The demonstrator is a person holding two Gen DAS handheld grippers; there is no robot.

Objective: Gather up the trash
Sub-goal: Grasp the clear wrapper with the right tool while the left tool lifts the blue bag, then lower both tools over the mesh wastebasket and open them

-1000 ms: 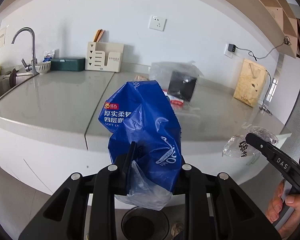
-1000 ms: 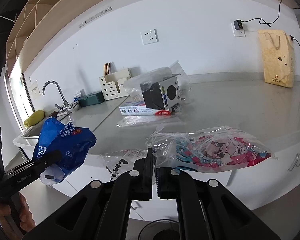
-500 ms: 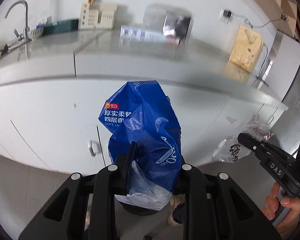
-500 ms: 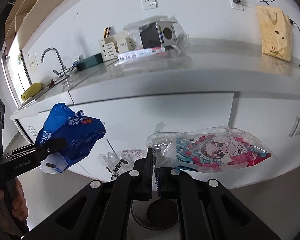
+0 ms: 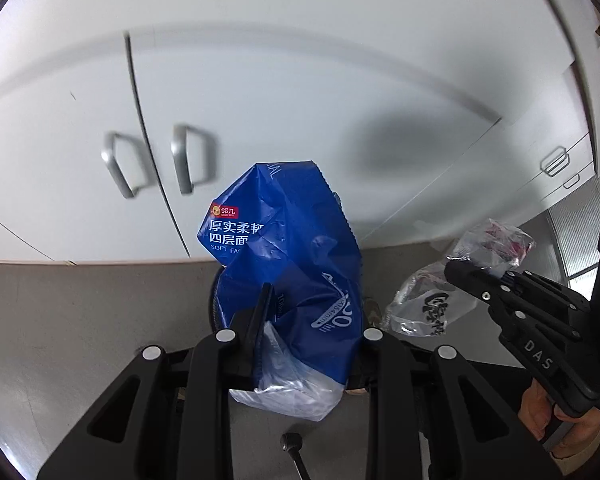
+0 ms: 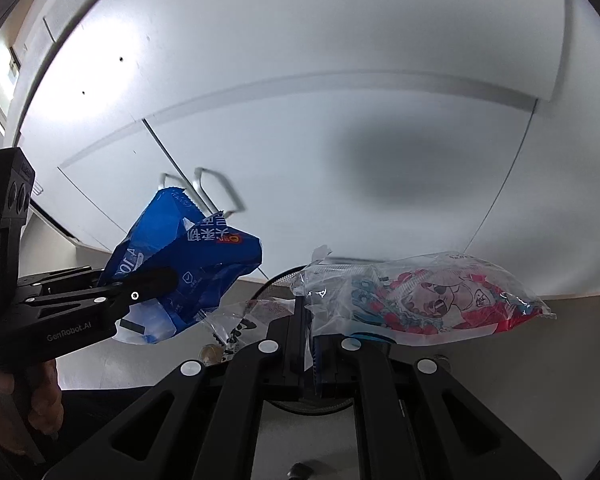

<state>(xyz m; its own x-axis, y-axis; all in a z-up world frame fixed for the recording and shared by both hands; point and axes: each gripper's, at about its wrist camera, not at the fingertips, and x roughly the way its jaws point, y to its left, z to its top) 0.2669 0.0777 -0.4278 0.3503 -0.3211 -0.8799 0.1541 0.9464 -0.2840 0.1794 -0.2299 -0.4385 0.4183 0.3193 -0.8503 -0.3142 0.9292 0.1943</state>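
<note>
My left gripper (image 5: pixel 306 312) is shut on a crumpled blue tissue wrapper (image 5: pixel 288 256) with white lettering and a clear lower part; it also shows in the right wrist view (image 6: pixel 188 268). My right gripper (image 6: pixel 310 320) is shut on clear plastic snack bags (image 6: pixel 424 296) with a red and blue cartoon print; these show at the right of the left wrist view (image 5: pixel 440 292). Both grippers are held low over a round black mesh trash bin (image 6: pixel 278 282), mostly hidden behind the wrappers and fingers.
White cabinet doors (image 5: pixel 260 100) with metal handles (image 5: pixel 184 160) stand right in front. The grey floor (image 5: pixel 80 320) lies below. A hand (image 5: pixel 568 424) holds the right gripper's grip, and a shoe tip (image 5: pixel 374 314) shows near the bin.
Both grippers have dropped from counter height to floor level, still holding their wrappers. The countertop has left view; cabinet doors and floor now fill both views.
</note>
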